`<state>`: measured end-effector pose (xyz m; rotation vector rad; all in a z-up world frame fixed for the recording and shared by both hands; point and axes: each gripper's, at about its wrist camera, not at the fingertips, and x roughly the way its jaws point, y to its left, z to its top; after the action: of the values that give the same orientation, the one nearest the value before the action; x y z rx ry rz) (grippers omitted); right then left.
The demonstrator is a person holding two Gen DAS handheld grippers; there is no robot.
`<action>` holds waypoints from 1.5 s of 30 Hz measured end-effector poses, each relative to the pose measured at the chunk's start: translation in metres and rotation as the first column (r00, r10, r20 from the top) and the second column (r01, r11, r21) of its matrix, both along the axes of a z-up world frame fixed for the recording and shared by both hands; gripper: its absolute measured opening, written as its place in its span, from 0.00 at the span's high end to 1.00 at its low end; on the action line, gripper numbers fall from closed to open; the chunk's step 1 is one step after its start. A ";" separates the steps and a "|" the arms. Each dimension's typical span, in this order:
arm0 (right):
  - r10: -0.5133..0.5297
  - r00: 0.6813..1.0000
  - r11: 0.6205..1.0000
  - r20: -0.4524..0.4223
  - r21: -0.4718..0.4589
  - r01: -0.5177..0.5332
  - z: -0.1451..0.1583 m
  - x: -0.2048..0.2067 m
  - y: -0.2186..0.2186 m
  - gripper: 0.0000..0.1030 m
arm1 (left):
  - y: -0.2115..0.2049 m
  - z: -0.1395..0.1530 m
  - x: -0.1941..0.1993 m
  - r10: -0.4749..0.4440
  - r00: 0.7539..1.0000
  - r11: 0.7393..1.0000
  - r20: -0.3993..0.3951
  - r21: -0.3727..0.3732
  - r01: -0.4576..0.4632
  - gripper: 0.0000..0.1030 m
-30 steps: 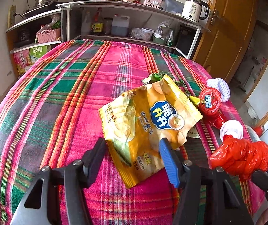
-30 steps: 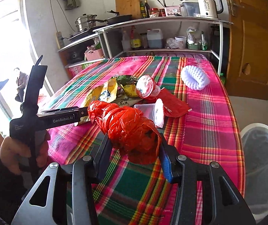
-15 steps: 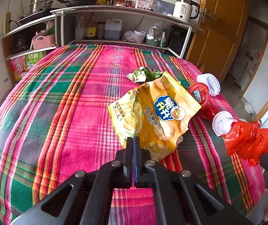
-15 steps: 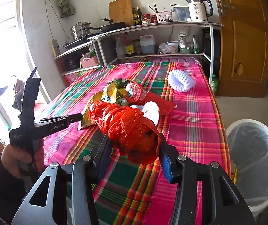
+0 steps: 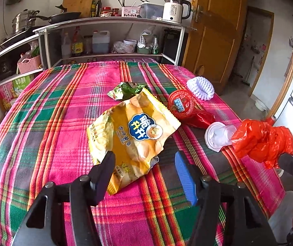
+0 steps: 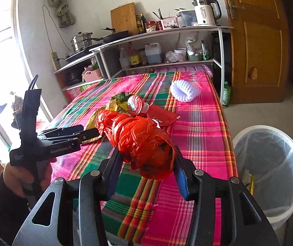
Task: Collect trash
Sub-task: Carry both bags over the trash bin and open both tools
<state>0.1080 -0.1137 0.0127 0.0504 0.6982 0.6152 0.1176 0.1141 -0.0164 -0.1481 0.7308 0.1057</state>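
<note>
Between right gripper point(image 6: 145, 169) jaws: red bag point(image 6: 140, 141) clamped; left gripper point(image 5: 144, 169) jaws just opened, empty.

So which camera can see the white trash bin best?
The right wrist view. There the white trash bin stands on the floor past the table's right edge, its open lined mouth showing. In the left wrist view the bin cannot be made out at all.

Tablecloth point(image 5: 44, 127) is loud pink, green and orange plaid. Chip bag point(image 5: 134, 137) is yellow with a blue logo, wrapper point(image 5: 126, 89) behind it green. Cup lid point(image 5: 180, 103) is red, the empty cup point(image 5: 218, 136) white, crumpled plastic bag point(image 6: 140, 139) bright red-orange. Foam net point(image 6: 184, 91) white, bin point(image 6: 269, 164) white with a grey liner.
</note>
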 end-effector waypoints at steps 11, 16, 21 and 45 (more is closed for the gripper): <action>-0.017 1.000 1.000 -0.010 0.018 0.017 -0.005 0.005 -0.008 0.53 | -0.019 -0.016 0.028 0.013 0.995 0.990 -0.099 0.144 0.002 0.84; -0.020 1.000 1.000 -0.009 0.021 0.020 -0.004 0.005 -0.010 0.53 | -0.016 -0.010 0.017 0.029 0.998 0.991 -0.053 0.134 -0.022 0.93; -0.034 0.999 0.999 0.003 0.024 0.034 -0.001 0.003 -0.014 0.53 | -0.011 0.007 -0.003 0.033 0.999 0.996 0.012 0.082 -0.034 0.94; -0.187 0.982 0.982 0.025 0.022 0.186 0.008 -0.013 -0.067 0.53 | -0.089 0.077 -0.024 -0.223 0.954 0.968 0.201 -0.067 0.241 0.94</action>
<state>0.0948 -0.1804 0.0208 0.1240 0.6527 0.4421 0.0936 0.0250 0.0601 -0.1555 0.5557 -0.1653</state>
